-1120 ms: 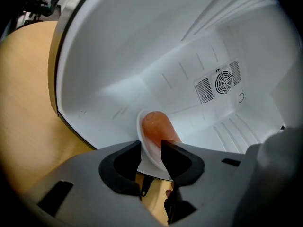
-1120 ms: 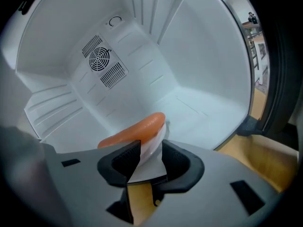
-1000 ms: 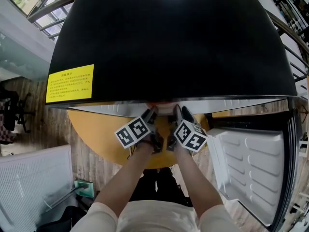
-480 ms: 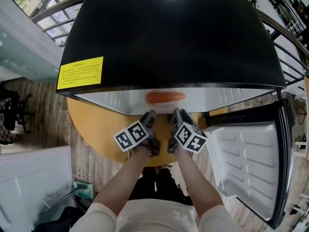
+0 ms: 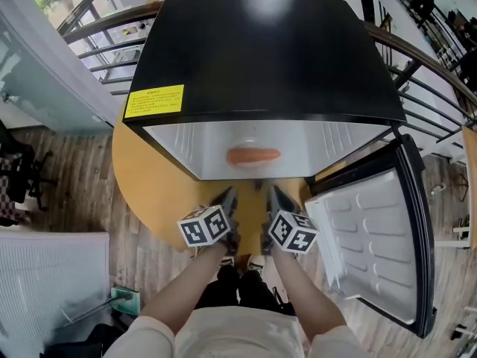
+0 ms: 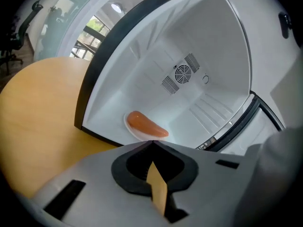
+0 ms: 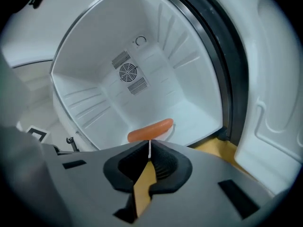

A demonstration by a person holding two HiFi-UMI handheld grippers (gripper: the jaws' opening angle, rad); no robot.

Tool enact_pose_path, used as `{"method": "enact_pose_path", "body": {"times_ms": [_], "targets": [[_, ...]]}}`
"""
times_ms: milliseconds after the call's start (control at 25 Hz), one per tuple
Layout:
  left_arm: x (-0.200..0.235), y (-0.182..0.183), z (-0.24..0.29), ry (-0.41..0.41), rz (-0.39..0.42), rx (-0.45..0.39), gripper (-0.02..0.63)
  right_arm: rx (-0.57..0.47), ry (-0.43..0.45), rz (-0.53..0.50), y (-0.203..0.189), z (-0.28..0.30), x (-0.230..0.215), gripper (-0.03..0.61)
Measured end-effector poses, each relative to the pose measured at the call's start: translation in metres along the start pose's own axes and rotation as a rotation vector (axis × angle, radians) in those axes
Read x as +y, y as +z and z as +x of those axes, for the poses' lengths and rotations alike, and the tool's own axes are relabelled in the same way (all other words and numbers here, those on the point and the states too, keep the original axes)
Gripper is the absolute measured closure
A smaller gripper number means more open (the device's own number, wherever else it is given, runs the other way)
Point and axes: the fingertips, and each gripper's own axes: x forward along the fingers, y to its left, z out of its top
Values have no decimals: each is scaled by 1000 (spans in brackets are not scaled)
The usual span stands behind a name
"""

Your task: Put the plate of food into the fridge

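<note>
A white plate (image 6: 133, 130) carrying an orange sausage (image 5: 253, 156) rests on the floor of the open black mini fridge (image 5: 261, 51), near its front edge. Both grippers are outside the fridge mouth, just in front of the plate and apart from it. My left gripper (image 5: 226, 195) is shut with nothing between its jaws; its joined tips (image 6: 152, 142) sit below the sausage (image 6: 146, 125). My right gripper (image 5: 274, 192) is closing, its jaws down to a hairline slit and empty (image 7: 149, 143), with the sausage (image 7: 150, 129) just beyond.
The fridge stands on a round wooden table (image 5: 153, 192). Its door (image 5: 373, 245) hangs open to the right, white shelved lining facing me. A fan grille (image 6: 182, 73) is on the fridge's back wall. Railings (image 5: 440, 103) lie beyond.
Both grippers have drawn back out of the fridge mouth toward the person. The plate with the sausage stays inside. The head view has pulled back, showing more of the fridge.
</note>
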Motion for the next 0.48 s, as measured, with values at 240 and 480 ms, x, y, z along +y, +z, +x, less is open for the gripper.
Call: {"method": "enact_pose_path", "body": {"times_ms": [240, 480], "targets": [[-35, -17, -48, -23, 218, 39, 589, 18, 76, -76, -9, -53, 27, 552], [-67, -32, -102, -60, 359, 53, 589, 85, 104, -183, -21, -110, 48, 551]]}}
